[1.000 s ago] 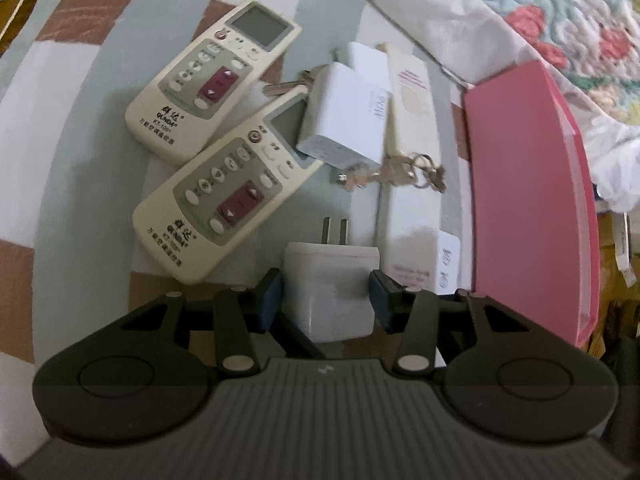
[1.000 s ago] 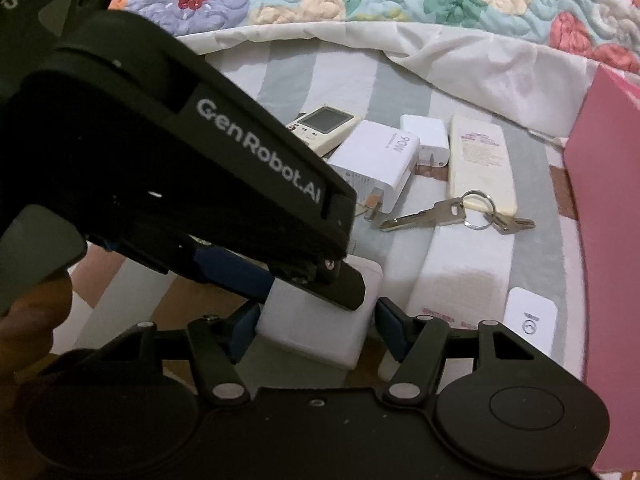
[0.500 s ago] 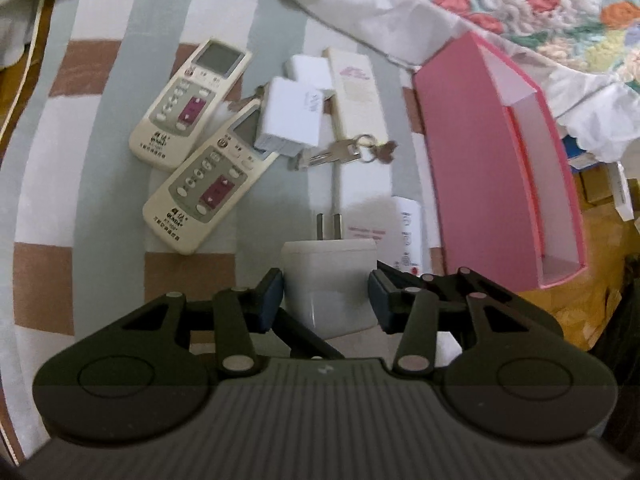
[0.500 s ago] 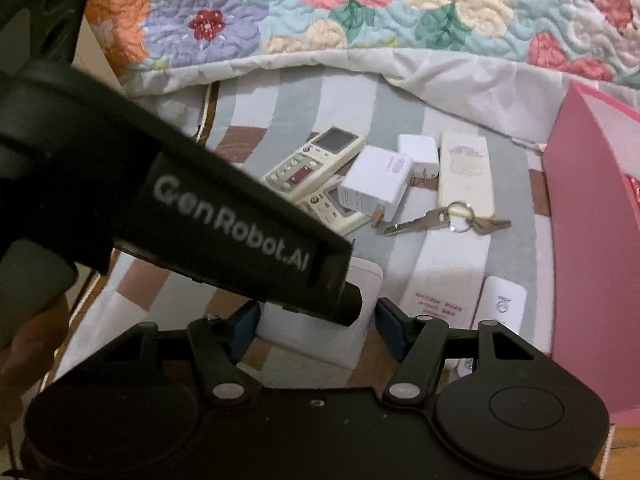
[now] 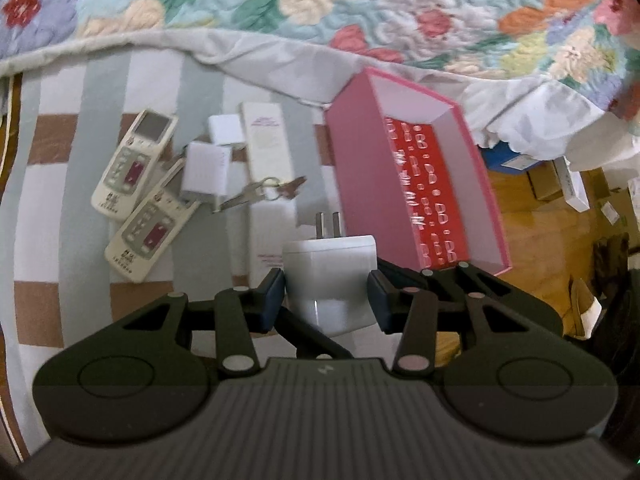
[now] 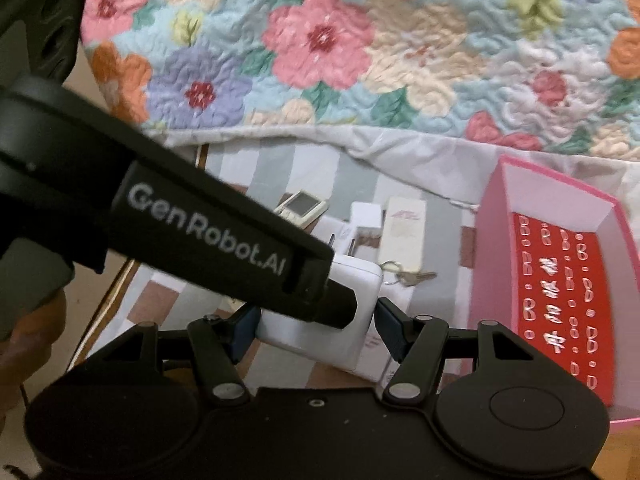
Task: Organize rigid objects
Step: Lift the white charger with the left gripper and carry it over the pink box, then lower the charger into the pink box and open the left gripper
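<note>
A white plug-in charger (image 5: 328,268) with two prongs hangs above the striped cloth. My left gripper (image 5: 326,284) is shut on its sides. My right gripper (image 6: 316,320) is shut on the same charger (image 6: 320,340) from another side, and the left gripper's black finger (image 6: 224,236) crosses over it. A pink box (image 5: 352,168) with a red printed floor stands open just right of the charger, also in the right wrist view (image 6: 488,264). On the cloth lie two beige remotes (image 5: 134,160) (image 5: 150,236), another white charger (image 5: 206,172) and keys (image 5: 264,192).
A long white box (image 5: 264,140) and a small white block (image 5: 225,130) lie beside the keys. A floral quilt (image 5: 320,8) covers the far side. Wooden floor with cartons (image 5: 560,188) shows past the box on the right. A hand (image 6: 24,344) holds the left gripper's grip.
Both grippers have risen together with the white charger, which has left the cloth. The objects below look smaller, and the pink box's red inside has come into view.
</note>
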Motion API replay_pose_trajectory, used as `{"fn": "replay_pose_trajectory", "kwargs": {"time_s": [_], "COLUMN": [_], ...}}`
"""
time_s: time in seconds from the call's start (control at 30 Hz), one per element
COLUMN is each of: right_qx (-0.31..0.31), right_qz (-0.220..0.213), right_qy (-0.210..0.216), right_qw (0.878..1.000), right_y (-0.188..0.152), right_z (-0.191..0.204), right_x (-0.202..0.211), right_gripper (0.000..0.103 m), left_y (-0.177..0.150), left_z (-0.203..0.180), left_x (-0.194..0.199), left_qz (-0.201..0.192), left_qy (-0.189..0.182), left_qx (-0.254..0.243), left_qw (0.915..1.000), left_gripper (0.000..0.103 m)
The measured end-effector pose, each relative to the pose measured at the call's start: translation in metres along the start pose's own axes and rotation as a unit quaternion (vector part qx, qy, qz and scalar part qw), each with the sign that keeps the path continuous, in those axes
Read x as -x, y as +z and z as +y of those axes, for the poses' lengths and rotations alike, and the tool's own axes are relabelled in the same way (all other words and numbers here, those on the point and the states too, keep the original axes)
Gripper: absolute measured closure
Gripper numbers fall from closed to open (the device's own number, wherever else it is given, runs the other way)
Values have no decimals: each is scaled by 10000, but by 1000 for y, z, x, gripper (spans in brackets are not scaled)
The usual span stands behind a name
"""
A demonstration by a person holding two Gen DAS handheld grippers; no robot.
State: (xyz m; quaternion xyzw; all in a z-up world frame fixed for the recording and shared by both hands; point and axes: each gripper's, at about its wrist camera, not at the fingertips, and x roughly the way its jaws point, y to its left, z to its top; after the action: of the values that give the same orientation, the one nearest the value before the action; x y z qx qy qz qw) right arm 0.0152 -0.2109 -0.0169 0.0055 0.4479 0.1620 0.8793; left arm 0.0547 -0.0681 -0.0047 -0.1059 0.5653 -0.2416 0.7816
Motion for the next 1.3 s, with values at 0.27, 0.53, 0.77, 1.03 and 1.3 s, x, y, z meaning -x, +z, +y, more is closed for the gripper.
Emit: {"fn": "replay_pose_trajectory", "kwargs": {"time_s": [0.27, 0.53, 0.77, 1.03, 1.3], "right_qx": [38, 418, -208, -279, -200], "right_qz": [-45, -205, 52, 245, 392], "right_qy": [-171, -713, -801, -1005, -1206], "right_qw": [9998, 9964, 9966, 9942, 9917], "right_y": [-2, -14, -22, -34, -34], "right_z": [-42, -95, -155, -183, -211], "right_x": [39, 48, 21, -1, -27], "right_gripper": [35, 41, 41, 41, 42], "left_y": [16, 26, 45, 53, 49], "left_z": [-56, -116, -127, -136, -148], "left_x": [-12, -64, -130, -179, -206], "left_qz": [279, 312, 513, 770, 675], "left_qy": [-379, -326, -539, -636, -647], "left_qx": [-132, -617, -530, -225, -265], "left_qw": [9988, 9971, 9958, 9947, 9953], "left_gripper": [59, 59, 60, 59, 56]}}
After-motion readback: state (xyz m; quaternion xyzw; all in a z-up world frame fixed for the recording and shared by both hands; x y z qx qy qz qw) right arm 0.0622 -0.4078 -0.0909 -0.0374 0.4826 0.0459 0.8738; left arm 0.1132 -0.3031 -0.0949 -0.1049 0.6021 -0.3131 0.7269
